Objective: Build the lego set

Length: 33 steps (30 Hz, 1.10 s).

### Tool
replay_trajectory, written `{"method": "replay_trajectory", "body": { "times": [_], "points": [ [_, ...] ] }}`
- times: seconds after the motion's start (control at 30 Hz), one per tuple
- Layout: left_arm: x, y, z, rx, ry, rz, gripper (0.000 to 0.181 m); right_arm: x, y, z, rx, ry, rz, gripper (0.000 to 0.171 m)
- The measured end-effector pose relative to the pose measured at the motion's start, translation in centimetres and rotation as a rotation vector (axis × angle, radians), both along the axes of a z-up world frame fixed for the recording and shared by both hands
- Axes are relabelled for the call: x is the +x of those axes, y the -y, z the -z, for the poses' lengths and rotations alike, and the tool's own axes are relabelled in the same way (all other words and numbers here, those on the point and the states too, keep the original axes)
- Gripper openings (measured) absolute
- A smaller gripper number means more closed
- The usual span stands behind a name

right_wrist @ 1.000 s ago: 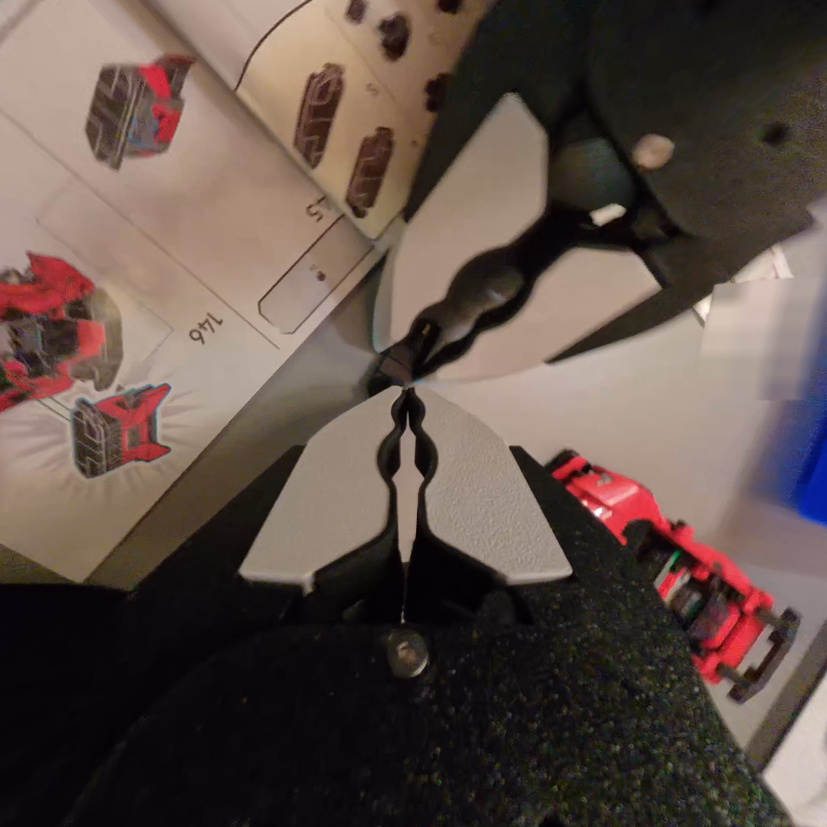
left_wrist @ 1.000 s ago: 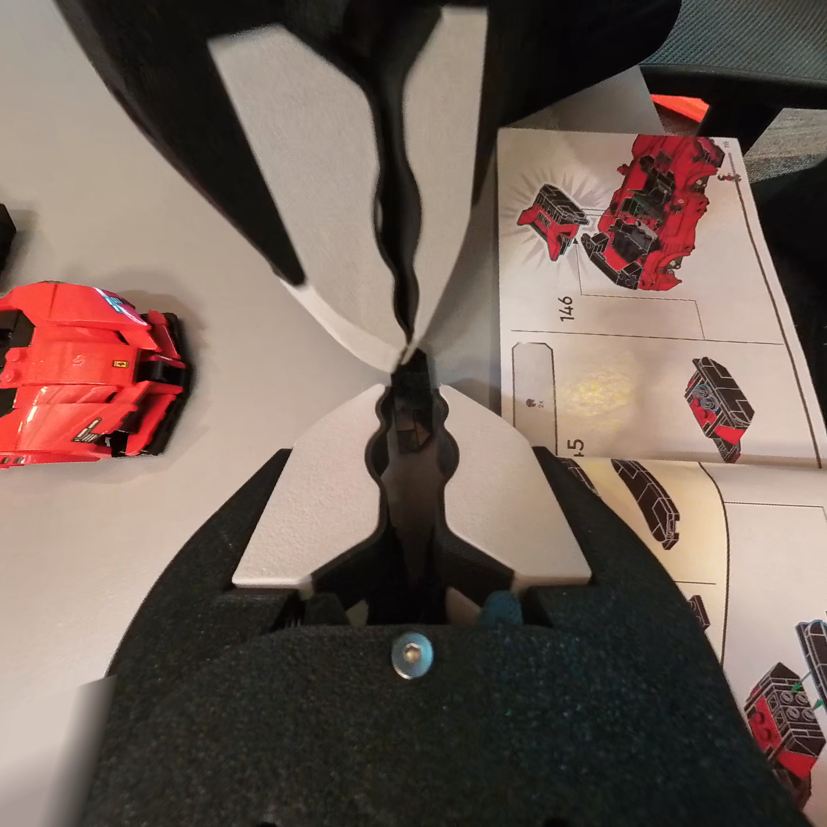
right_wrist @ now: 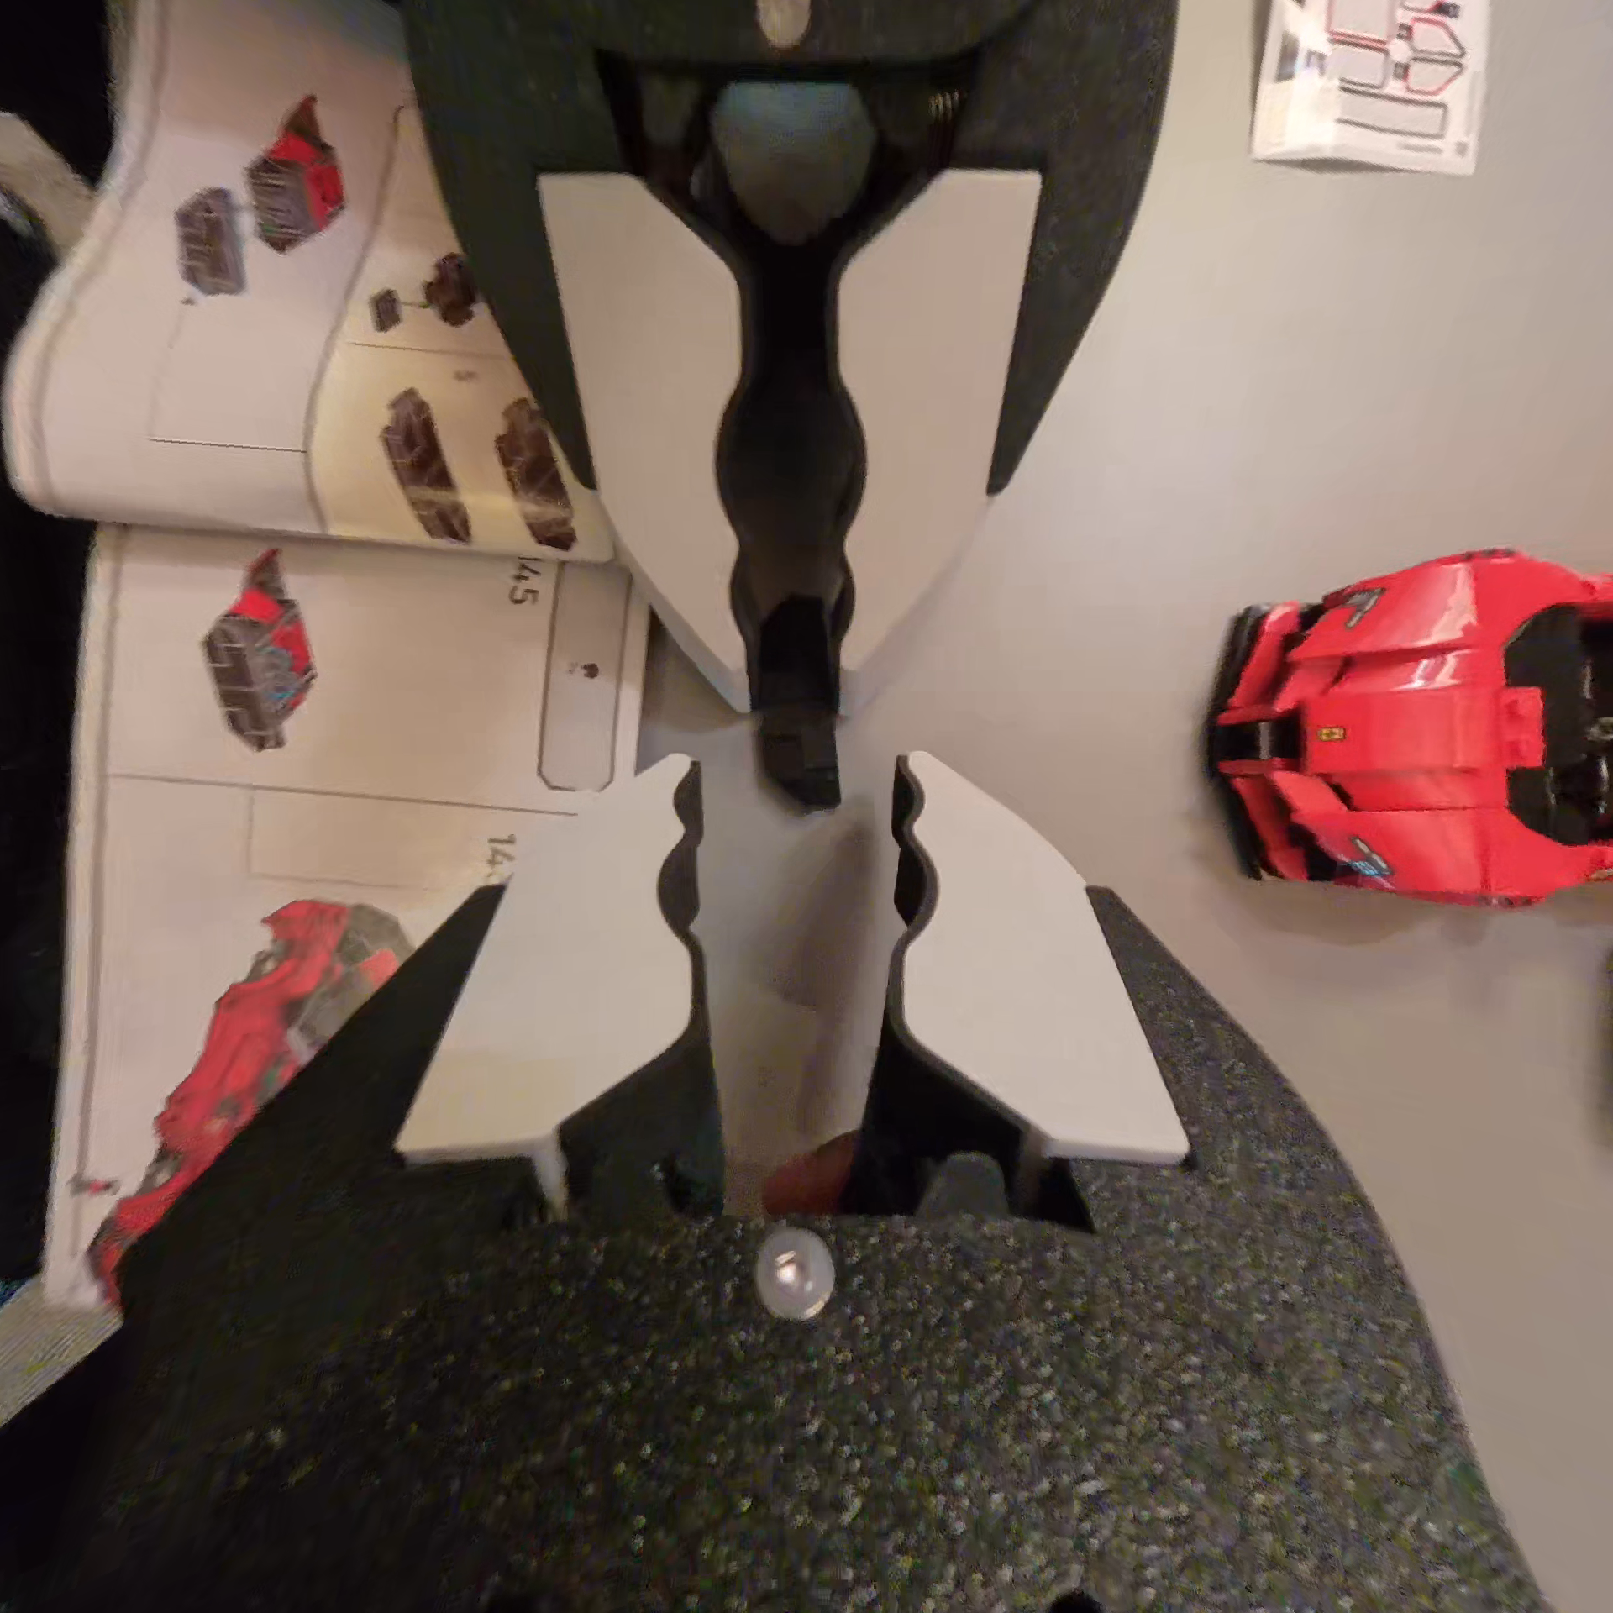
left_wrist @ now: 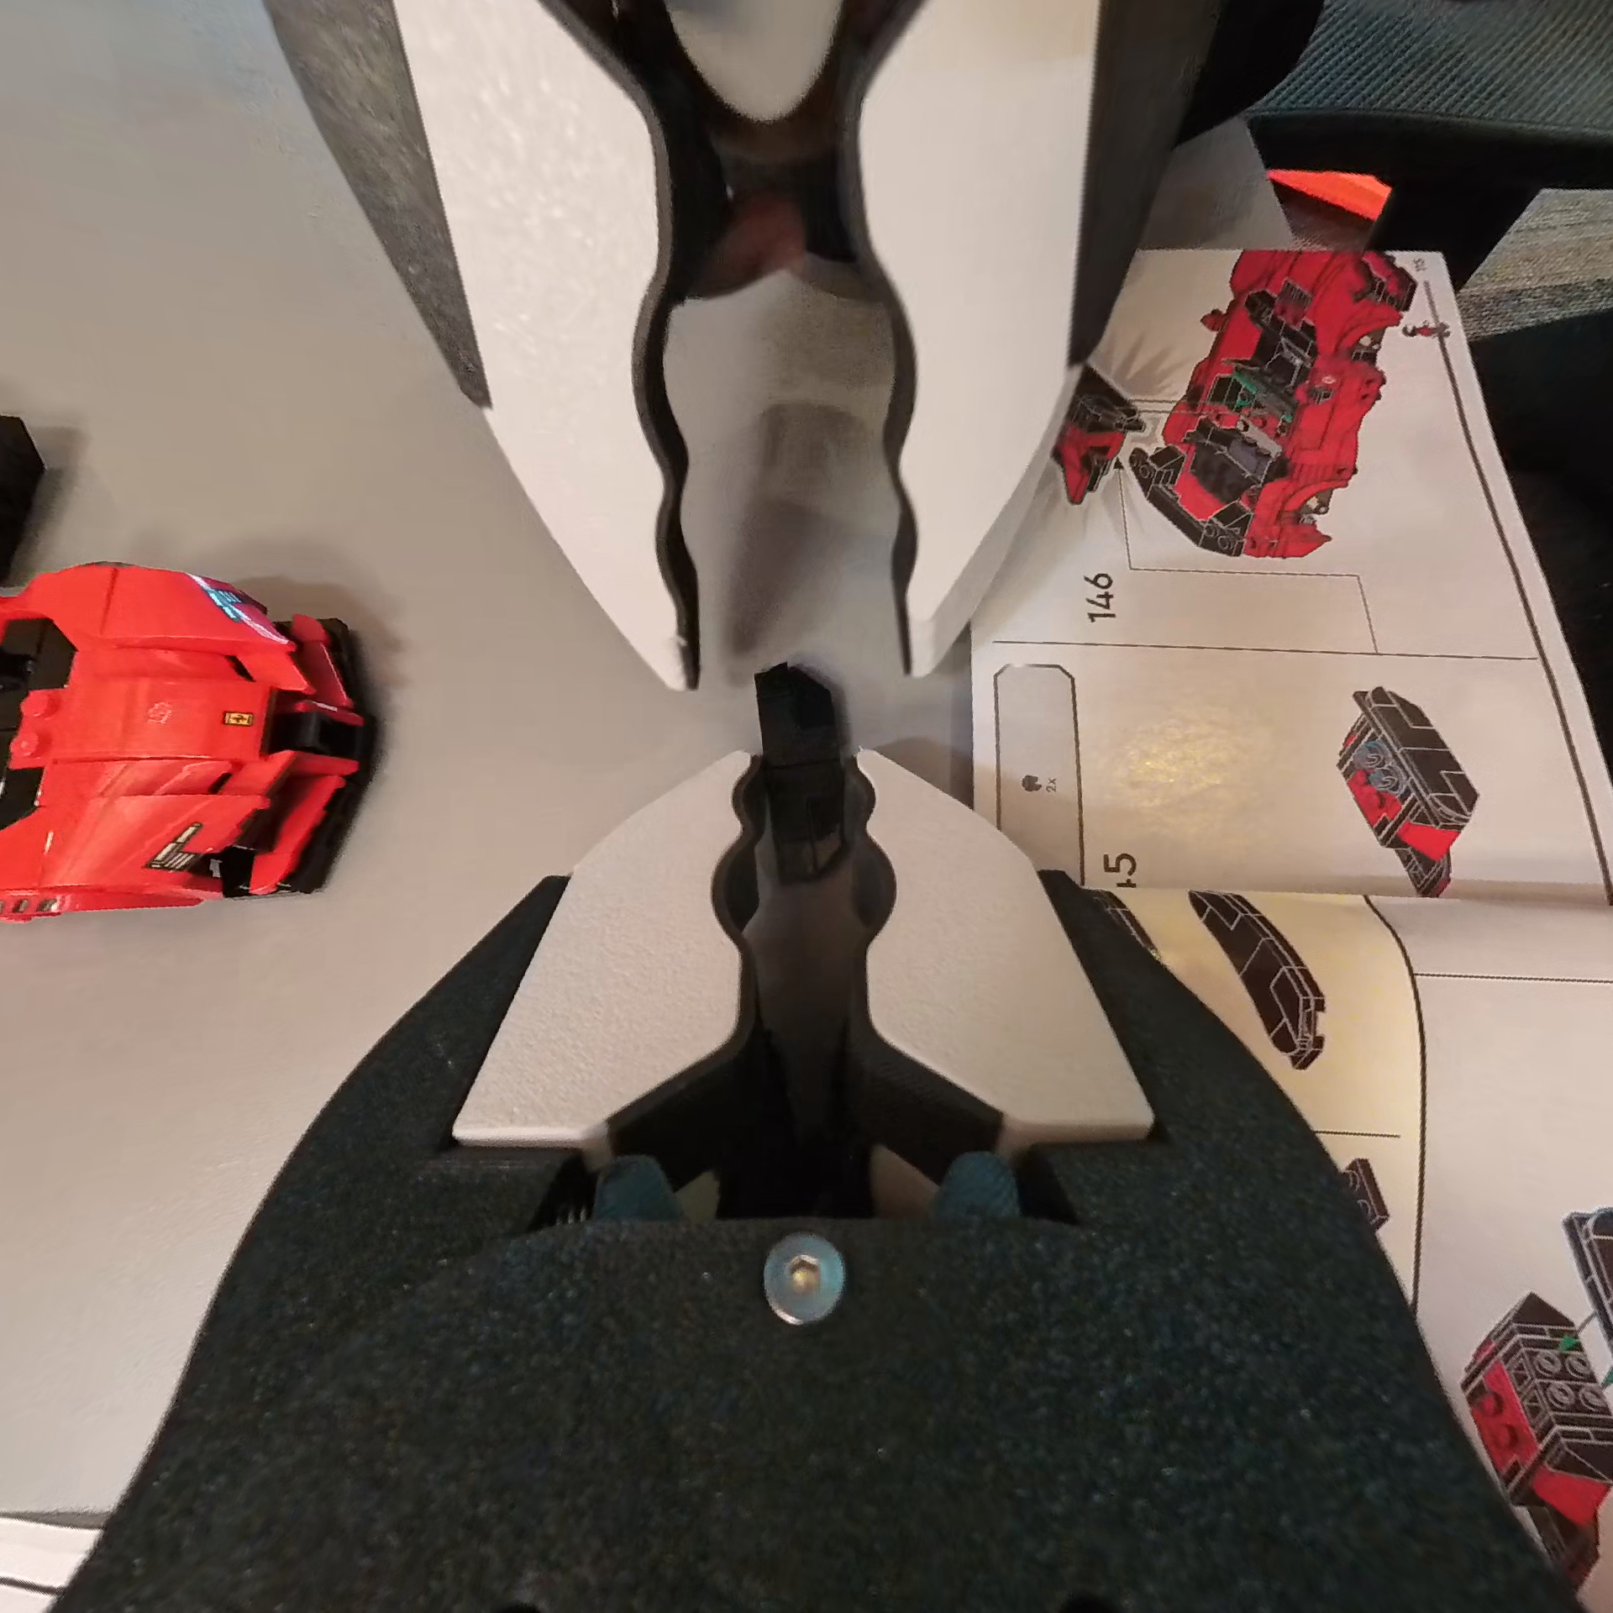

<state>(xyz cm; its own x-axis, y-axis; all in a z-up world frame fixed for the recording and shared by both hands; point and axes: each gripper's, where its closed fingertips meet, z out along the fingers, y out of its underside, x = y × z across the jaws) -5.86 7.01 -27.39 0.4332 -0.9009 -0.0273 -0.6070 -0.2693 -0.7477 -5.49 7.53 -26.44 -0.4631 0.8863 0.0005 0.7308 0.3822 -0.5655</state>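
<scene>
My left gripper (left_wrist: 803, 755) is shut on a small black lego piece (left_wrist: 799, 724), whose end sticks out past the fingertips. My right gripper (right_wrist: 796, 768) faces it head on and is open and empty, its fingertips on either side of the piece's end (right_wrist: 799, 768) without touching it. The right gripper shows at the top of the left wrist view (left_wrist: 796, 672), and the left gripper at the top of the right wrist view (right_wrist: 796, 703). A built red lego car (left_wrist: 166, 742) stands on the grey table (left_wrist: 218, 305); it also shows in the right wrist view (right_wrist: 1414, 742).
An open instruction booklet (left_wrist: 1266, 698) lies on the table beside the grippers, also in the right wrist view (right_wrist: 349, 698). A white sticker sheet (right_wrist: 1370, 78) lies at the far edge. A black object (left_wrist: 13, 489) sits at the left edge. A dark chair (left_wrist: 1440, 87) stands beyond the table. Left and right tips are no more than a few centimetres apart.
My right gripper was shut, tip to tip with the left; it has opened and turned square to it. The left gripper still holds the black piece.
</scene>
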Motion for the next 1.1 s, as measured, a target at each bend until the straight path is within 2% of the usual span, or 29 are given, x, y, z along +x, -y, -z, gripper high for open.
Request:
{"method": "replay_trajectory", "body": {
  "times": [0.13, 0.17, 0.27, 0.3, 0.43, 0.5, 0.53, 0.63, 0.73, 0.8, 1.1],
  "points": [
    [0.0, 0.0, 0.0, 0.003, -0.002, 0.005, 0.017, -0.5, 0.4, 1.2, -0.005, -0.018, 0.013, 0.035],
    [0.0, 0.1, 0.0, 0.002, -0.002, 0.005, 0.017, -0.8, 0.4, 1.2, -0.017, -0.037, 0.018, 0.022],
    [-0.5, 0.2, -0.2, 0.013, -0.009, 0.012, 0.036, -0.8, 0.2, 1.2, -0.018, -0.049, 0.023, 0.017],
    [-1.0, 0.3, -0.5, 0.024, -0.007, 0.007, 0.037, -0.8, 0.1, 1.2, -0.014, -0.051, 0.029, 0.017],
    [-2.8, 0.3, -2.0, 0.06, 0.055, -0.046, 0.028, -0.8, -0.1, 1.1, -0.021, -0.061, 0.039, 0.017],
    [-3.0, 0.4, -1.6, 0.046, 0.049, -0.051, 0.026, -1.0, -0.4, 1.0, -0.017, -0.07, 0.053, 0.036],
    [-2.9, 0.4, -1.2, 0.038, 0.034, -0.046, 0.025, -0.9, -0.4, 0.7, -0.029, -0.078, 0.051, 0.036],
    [-2.3, 0.5, -0.4, 0.033, -0.005, -0.022, 0.023, -0.6, -0.4, 0.2, -0.06, -0.087, 0.051, 0.027],
    [-2.0, 0.3, -0.3, 0.037, -0.006, -0.018, 0.022, -0.5, -0.5, 1.1, -0.045, -0.07, 0.049, 0.031],
    [-1.9, 0.3, -0.3, 0.034, -0.006, -0.011, 0.01, -0.7, -0.4, 1.1, -0.049, -0.093, 0.047, 0.019],
    [-1.9, 0.2, -0.2, 0.039, -0.013, -0.017, 0.009, -0.8, -0.3, 1.1, -0.03, -0.091, 0.083, 0.017]
  ]
}}
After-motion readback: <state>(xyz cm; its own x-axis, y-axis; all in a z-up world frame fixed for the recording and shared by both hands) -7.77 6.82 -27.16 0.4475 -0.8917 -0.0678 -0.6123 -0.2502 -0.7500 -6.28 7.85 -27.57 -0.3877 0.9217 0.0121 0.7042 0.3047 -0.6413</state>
